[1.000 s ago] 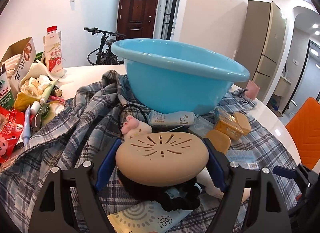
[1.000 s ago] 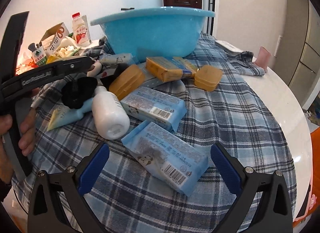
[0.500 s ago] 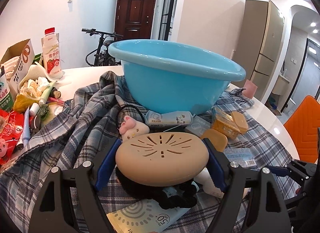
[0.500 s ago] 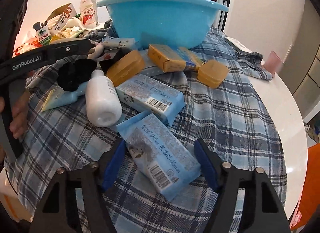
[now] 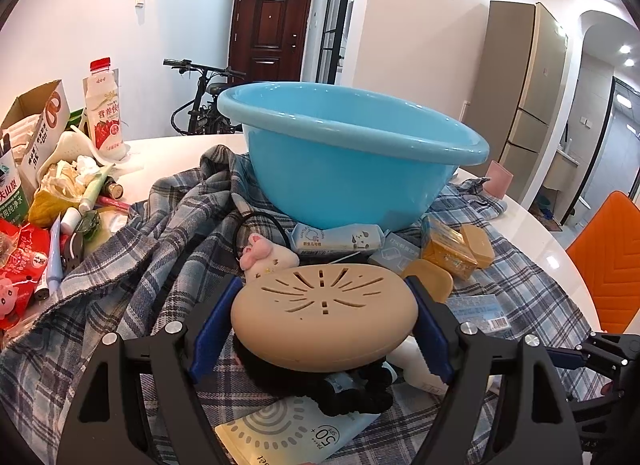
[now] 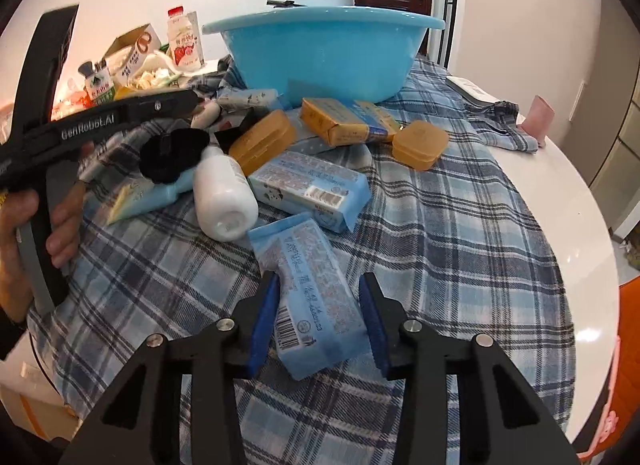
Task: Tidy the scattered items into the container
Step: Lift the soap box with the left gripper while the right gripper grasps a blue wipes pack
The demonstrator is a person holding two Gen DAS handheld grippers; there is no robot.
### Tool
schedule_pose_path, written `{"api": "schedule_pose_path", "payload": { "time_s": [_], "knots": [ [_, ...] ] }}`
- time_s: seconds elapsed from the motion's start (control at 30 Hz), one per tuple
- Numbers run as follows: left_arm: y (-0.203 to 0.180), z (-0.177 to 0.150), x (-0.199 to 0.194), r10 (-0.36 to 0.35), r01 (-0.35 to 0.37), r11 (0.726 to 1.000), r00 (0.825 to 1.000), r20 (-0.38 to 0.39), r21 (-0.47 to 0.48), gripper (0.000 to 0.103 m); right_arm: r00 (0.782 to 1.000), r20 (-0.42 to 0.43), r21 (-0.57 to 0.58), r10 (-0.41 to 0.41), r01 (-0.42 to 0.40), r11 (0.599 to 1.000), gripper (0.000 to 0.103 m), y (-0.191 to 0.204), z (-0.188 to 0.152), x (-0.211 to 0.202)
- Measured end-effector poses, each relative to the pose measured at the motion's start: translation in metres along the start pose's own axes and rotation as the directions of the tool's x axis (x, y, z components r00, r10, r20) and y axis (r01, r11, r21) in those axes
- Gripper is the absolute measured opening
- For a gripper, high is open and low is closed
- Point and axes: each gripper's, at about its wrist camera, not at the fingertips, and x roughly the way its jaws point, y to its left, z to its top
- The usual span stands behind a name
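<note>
A tan vented case and a blue tissue pack are gripped above a cluttered table.

Left wrist view: a tan vented case (image 5: 324, 315) is clamped between the blue pads of the left claw (image 5: 322, 319), above a black scrunchie (image 5: 352, 393) and a sunscreen tube (image 5: 292, 431); the blue basin (image 5: 348, 153) is seen just beyond on the plaid cloth (image 5: 132, 277). Right wrist view: a blue tissue pack (image 6: 314, 293) is held between the pads of the right claw (image 6: 318, 323), both pads pressed to its sides, while its far end lies on the cloth. A white bottle (image 6: 224, 197), a second tissue pack (image 6: 310, 189) and tan soap boxes (image 6: 418, 145) are scattered between it and the basin.
</note>
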Motion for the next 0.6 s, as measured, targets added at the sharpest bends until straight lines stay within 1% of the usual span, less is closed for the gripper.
{"api": "schedule_pose_path", "payload": {
  "time_s": [0.03,0.1,0.13,0.23,0.27,0.3,0.33,0.37,0.43,0.6],
  "knots": [
    [0.0,0.0,0.0,-0.003,0.003,1.0,1.0,-0.001,-0.001,0.079,1.0,-0.002,-0.005,-0.004,0.004,1.0,0.05,0.0,-0.001,-0.001],
    [0.0,0.0,-0.001,-0.006,0.006,1.0,1.0,0.0,0.001,0.079,1.0,-0.01,-0.01,0.006,-0.006,1.0,0.066,0.0,-0.004,-0.002],
    [-0.001,0.0,-0.001,-0.005,0.005,1.0,1.0,0.002,0.003,0.079,1.0,-0.014,-0.014,0.013,-0.013,1.0,0.068,0.0,-0.006,-0.002],
    [-0.001,0.0,-0.001,-0.007,0.007,1.0,1.0,0.002,0.007,0.079,0.999,-0.02,-0.026,0.03,-0.031,0.999,0.069,0.0,-0.01,-0.003],
    [-0.002,0.0,0.0,-0.007,0.007,1.0,1.0,0.001,0.008,0.079,0.999,-0.02,-0.03,0.028,-0.028,0.999,0.067,0.0,-0.011,-0.002],
    [-0.002,-0.001,0.0,-0.006,0.006,1.0,1.0,-0.001,0.01,0.079,0.999,-0.022,-0.03,0.023,-0.024,0.999,0.058,-0.001,-0.011,-0.001],
    [-0.002,-0.001,0.0,-0.005,0.005,1.0,1.0,-0.002,0.012,0.079,0.999,-0.025,-0.028,0.022,-0.023,0.999,0.052,-0.001,-0.012,0.0],
    [-0.002,-0.001,0.001,-0.003,0.003,1.0,1.0,-0.002,0.013,0.079,0.999,-0.023,-0.023,0.025,-0.026,0.999,0.05,-0.002,-0.012,-0.001],
    [-0.003,-0.001,0.001,-0.004,0.004,1.0,1.0,-0.001,0.013,0.079,0.999,-0.019,-0.018,0.03,-0.03,0.999,0.044,-0.002,-0.013,-0.003],
    [-0.003,-0.001,0.0,-0.005,0.005,1.0,1.0,0.004,0.013,0.079,1.0,0.003,-0.01,0.023,-0.023,1.0,0.043,-0.001,-0.015,-0.009]
  ]
}}
